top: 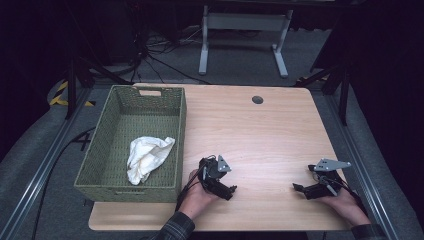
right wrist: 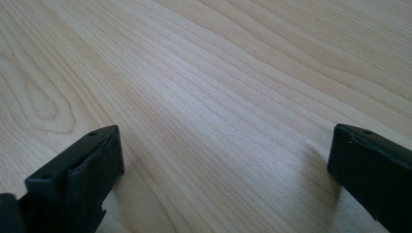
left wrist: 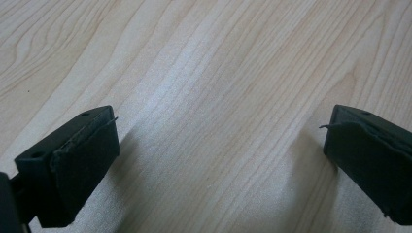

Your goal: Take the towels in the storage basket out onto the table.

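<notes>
Table [top: 270,130]: pale wood-grain top, smooth with a soft sheen. Basket [top: 100,150], at my far left: green woven fibre, rough and matt. Cloth [top: 147,157] inside it: cream fabric, crumpled and soft. My left gripper [left wrist: 221,145] and right gripper [right wrist: 226,170]: matt black plastic jaws wide apart, faced with dull, fuzzy-edged pads.

The high view looks forward and down from above the person's side, taking in the whole table [top: 260,130], with the basket [top: 100,170] at 9 o'clock. Each gripper view rides low and very close over the bare wood, facing along its jaws. All three share the tabletop.
</notes>
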`<state>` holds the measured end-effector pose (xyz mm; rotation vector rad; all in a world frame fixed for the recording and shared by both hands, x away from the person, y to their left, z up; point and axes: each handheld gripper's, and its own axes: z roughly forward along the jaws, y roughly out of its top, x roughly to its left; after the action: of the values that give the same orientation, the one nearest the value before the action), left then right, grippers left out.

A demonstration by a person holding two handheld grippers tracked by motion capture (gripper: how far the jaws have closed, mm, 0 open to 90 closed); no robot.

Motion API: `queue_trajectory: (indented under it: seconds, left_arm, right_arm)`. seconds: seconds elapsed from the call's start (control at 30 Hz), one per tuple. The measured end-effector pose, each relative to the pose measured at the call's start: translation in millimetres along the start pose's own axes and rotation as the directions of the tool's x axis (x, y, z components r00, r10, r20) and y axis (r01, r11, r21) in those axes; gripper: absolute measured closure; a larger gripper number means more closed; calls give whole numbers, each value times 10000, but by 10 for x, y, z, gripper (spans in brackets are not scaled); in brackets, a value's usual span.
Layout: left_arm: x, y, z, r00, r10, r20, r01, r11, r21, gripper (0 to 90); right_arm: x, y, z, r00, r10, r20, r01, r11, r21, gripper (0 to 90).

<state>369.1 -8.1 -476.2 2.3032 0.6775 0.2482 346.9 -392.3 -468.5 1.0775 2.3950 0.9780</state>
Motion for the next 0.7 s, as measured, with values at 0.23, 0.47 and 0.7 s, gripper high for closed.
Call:
queue_trajectory:
  seconds: [0.23,0.47,0.7]
  left_arm:
    - [-3,-1,0,10000,-25,-29,25,10000,-8,0]
    - [30,26,23,10000,26,61,-26,10000,-12,0]
    - [31,45,1,9995,-280,-131,282,9994,199,10]
  right_arm:
    - [12,13,16,9999,-100,-41,100,9999,-12,0]
    - [22,52,51,9985,-378,-402,378,9993,-11,0]
    - [27,52,51,9985,-368,-400,368,9993,-9,1]
